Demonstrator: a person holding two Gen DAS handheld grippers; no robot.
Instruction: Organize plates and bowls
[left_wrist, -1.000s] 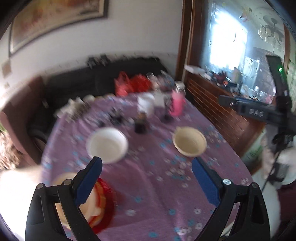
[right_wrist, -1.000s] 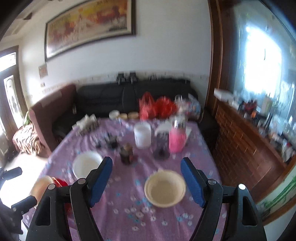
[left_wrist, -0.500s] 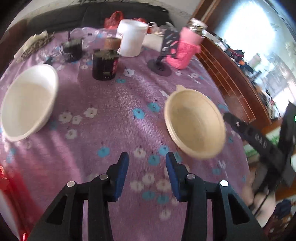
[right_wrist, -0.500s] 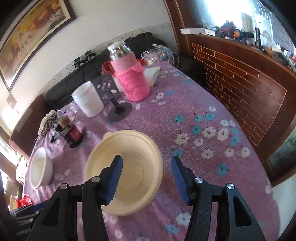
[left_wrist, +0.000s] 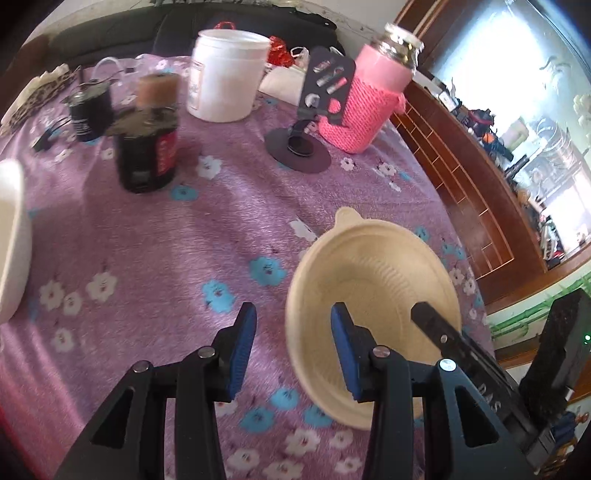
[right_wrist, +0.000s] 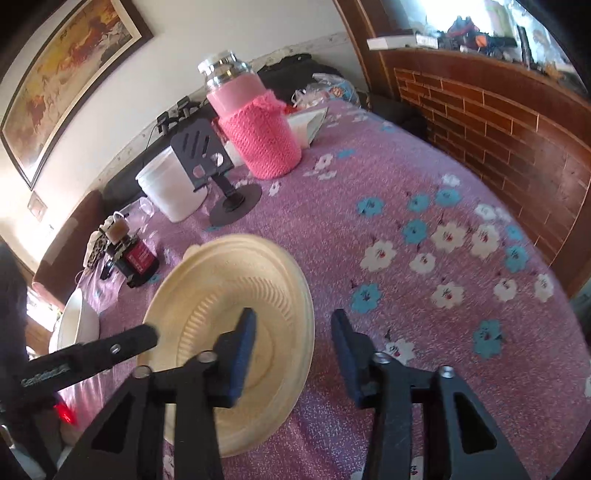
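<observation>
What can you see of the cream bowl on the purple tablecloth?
The cream round bowl looks like moulded fibre or plastic, with fine ribs inside and a small tab on its far rim. It is empty and upright on the purple flowered tablecloth. Both open claws, left claw and right claw, straddle its rim from opposite sides; contact is unclear.

Legible text is limited to lettering on the gripper bodies. In the left wrist view, the black body of the right gripper (left_wrist: 476, 363) carries pale letters that appear to read "DAS"; the remainder is cut off. In the right wrist view, the black body of the left gripper (right_wrist: 92, 356) bears a short pale word, too blurred to read, and the red label on the dark jar (left_wrist: 147, 155) and the label on the white tub (left_wrist: 227, 75) are likewise illegible.
</observation>
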